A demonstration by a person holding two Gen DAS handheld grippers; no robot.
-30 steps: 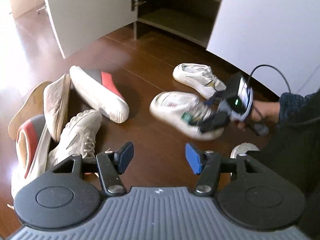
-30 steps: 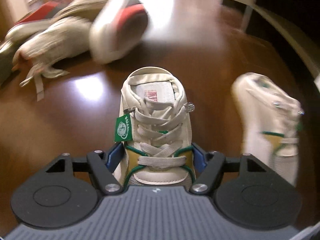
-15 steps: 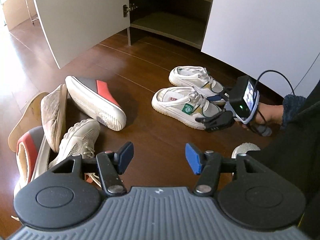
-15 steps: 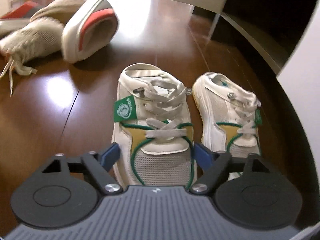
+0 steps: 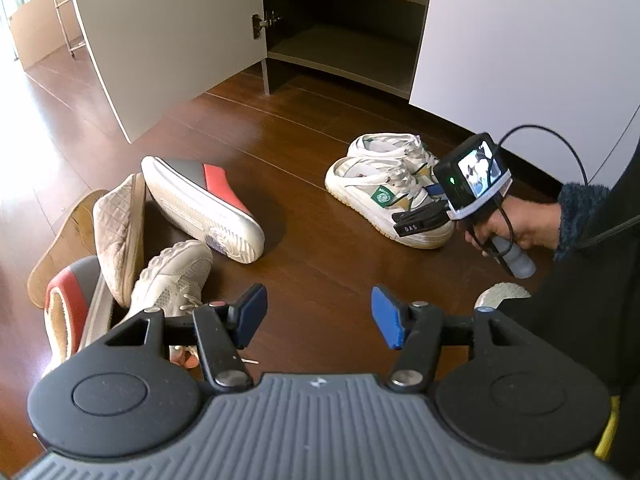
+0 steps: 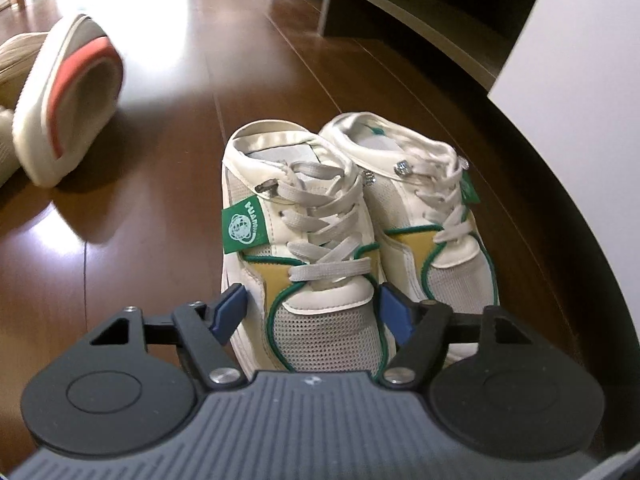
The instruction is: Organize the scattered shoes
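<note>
Logged the right gripper point(image 6: 312, 312) low over the wooden floor point(image 5: 320, 256), its blue pads set at either flank of the toe of the near green-tag sneaker point(image 6: 304, 240). Could not tell whether the pads pinched the toe or merely stood beside it: no dent visible in the mesh, no clear gap either. Found that sneaker upright, sole down, side by side with and touching its mate, the far green-tag sneaker point(image 6: 440, 232), both toes toward the right wrist camera, just in front of the open shoe cabinet point(image 5: 340, 52). Recorded the left gripper point(image 5: 318, 316) spread wide with nothing between its pads, held above bare floor. Noted a loose heap to the left, well apart from the pair: a red-and-grey slip-on point(image 5: 200, 204) tipped on its side, a quilted slipper point(image 5: 120, 232) on edge, a white mesh trainer point(image 5: 176, 276) and a second red-and-grey slip-on point(image 5: 68, 308), overlapping and unmatched. Judged the step as the pairing of the green-tag sneakers, with the pair already lying matched. Took the scene to fit either a set-down about to be let go or a grip being taken to carry the sneaker onto a shelf; left undecided. Judged the heap as work outstanding either way: needs matching mates and righting each shoe.
</note>
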